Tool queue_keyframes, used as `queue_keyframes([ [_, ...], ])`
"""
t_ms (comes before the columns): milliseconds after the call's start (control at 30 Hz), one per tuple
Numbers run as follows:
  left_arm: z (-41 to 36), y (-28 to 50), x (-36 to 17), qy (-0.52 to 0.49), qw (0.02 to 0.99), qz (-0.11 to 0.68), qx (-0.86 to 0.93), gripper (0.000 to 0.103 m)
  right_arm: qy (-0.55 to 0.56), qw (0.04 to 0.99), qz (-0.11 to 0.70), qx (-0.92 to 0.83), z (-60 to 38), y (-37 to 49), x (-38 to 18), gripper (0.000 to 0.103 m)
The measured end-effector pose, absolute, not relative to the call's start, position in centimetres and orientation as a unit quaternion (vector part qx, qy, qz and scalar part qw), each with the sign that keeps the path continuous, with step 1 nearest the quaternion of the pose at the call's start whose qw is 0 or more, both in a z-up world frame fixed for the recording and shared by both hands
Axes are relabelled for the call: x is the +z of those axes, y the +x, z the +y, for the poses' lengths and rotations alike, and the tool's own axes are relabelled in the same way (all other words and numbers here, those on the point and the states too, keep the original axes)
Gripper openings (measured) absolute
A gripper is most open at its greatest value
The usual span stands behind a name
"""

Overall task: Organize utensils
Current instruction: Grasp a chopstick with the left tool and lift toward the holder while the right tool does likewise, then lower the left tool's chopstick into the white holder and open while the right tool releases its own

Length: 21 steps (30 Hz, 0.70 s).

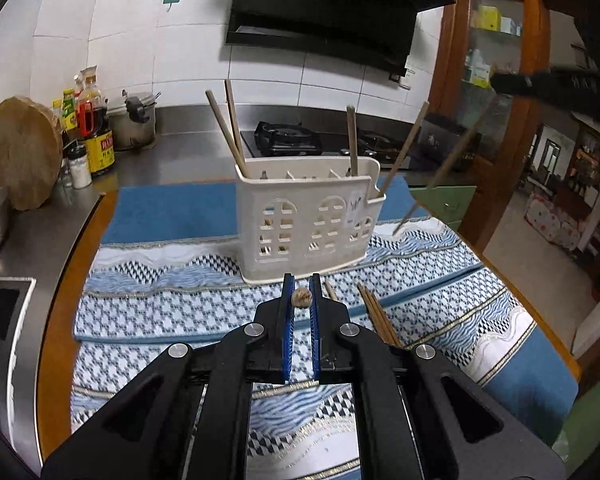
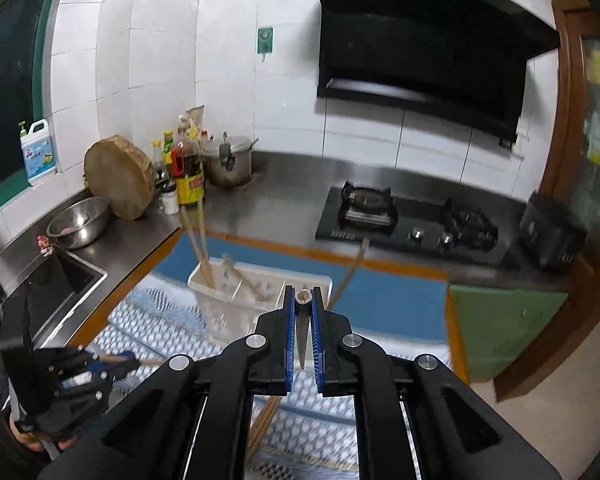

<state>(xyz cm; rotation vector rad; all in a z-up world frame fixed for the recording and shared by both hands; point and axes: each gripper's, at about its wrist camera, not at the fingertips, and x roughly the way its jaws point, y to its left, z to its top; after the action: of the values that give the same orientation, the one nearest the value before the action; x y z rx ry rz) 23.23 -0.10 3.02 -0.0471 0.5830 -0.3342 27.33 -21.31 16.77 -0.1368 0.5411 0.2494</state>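
Observation:
A white plastic utensil holder (image 1: 306,216) stands on a blue patterned cloth (image 1: 172,304) with several wooden chopsticks (image 1: 224,128) upright in it. My left gripper (image 1: 301,298) is shut on a chopstick (image 1: 301,297), seen end-on, just in front of the holder. Loose chopsticks (image 1: 378,314) lie on the cloth to its right. My right gripper (image 2: 303,298) is shut on a chopstick (image 2: 302,330) and holds it above the holder (image 2: 260,288). That chopstick shows blurred in the left wrist view (image 1: 440,172), to the right of the holder. The left gripper shows in the right wrist view (image 2: 128,360).
A steel counter holds a round wooden board (image 1: 18,152), sauce bottles (image 1: 94,128), a pot (image 1: 134,120) and a metal bowl (image 2: 78,222). A gas stove (image 2: 412,224) sits behind the cloth. A sink (image 2: 56,280) lies at left. A green cabinet (image 2: 504,332) stands at right.

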Motion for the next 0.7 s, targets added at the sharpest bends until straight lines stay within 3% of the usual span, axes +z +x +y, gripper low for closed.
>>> queue_keyframes([
  [267,0.2,24.2,5.6,-0.005,0.947,0.272,-0.173,0.006,-0.084,0.959,0.249,0.111,-19.4,31.0,20.2,0.007],
  [700,1.2,24.7,12.6,-0.007,0.958,0.215,-0.188,0.006,-0.095,0.936,0.323,0.107,-17.8,37.0,14.6,0.007],
])
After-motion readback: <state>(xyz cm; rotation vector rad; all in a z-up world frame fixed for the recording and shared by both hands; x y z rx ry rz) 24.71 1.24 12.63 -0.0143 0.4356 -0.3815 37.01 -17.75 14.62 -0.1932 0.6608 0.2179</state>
